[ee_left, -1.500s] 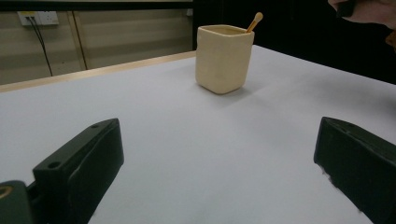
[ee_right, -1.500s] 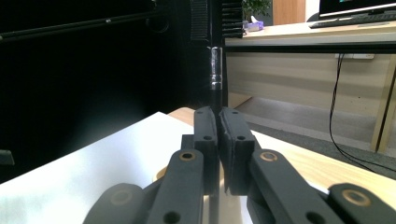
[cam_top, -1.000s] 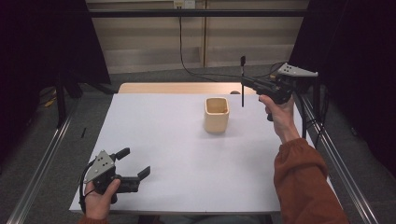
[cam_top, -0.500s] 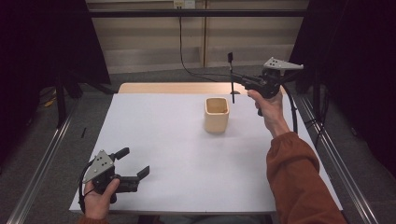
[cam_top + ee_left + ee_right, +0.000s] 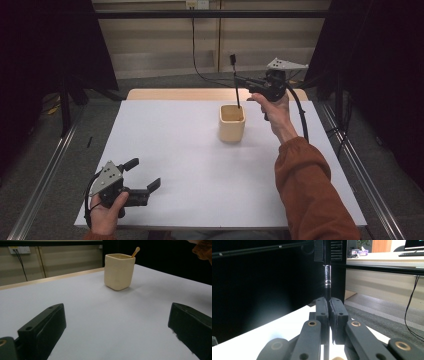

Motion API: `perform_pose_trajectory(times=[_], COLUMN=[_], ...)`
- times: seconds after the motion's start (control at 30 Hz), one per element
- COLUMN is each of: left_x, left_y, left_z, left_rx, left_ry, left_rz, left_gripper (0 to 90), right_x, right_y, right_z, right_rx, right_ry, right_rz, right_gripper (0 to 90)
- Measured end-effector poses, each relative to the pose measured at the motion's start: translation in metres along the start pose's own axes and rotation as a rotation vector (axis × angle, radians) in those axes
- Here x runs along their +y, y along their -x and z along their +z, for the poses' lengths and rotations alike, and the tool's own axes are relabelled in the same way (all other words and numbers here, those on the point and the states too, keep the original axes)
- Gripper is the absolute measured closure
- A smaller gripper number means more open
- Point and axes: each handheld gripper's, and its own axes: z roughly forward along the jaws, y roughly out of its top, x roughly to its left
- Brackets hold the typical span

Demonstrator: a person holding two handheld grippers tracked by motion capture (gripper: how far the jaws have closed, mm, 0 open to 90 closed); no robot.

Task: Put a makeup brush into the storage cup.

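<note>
Cup [image 5: 232, 125]: matt cream, ceramic-looking, smooth. Table [image 5: 165, 145]: matt white sheet, bare wood far edge. Brush [image 5: 327, 277]: glossy black handle. Right gripper [image 5: 329, 310]: matt black plastic.

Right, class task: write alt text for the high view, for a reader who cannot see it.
Above a white table, the right hand-held gripper holds a thin black brush upright, its lower end over the mouth of a cream cup. At the near left corner, the left hand-held gripper rests open on the table.
</note>
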Motion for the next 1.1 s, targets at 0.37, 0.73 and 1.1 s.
perform_pose_trajectory(times=[0.37,0.73,1.1], left_x=[0.0,-0.001,0.0], left_y=[0.0,0.0,0.0], left_z=[0.0,0.0,0.0], left_rx=[-0.004,-0.001,0.0], left_ry=[0.0,0.0,-0.004], left_rz=[-0.003,-0.004,0.003], left_gripper=[1.5,1.5,1.5], right_x=[-0.005,-0.015,-0.03], right_y=[0.001,0.007,0.016], right_z=[0.015,0.021,0.025], right_rx=[0.02,0.013,0.004], right_ry=[-0.025,-0.032,-0.052], right_rz=[0.008,0.014,0.038], right_gripper=[86.7,86.7,86.6])
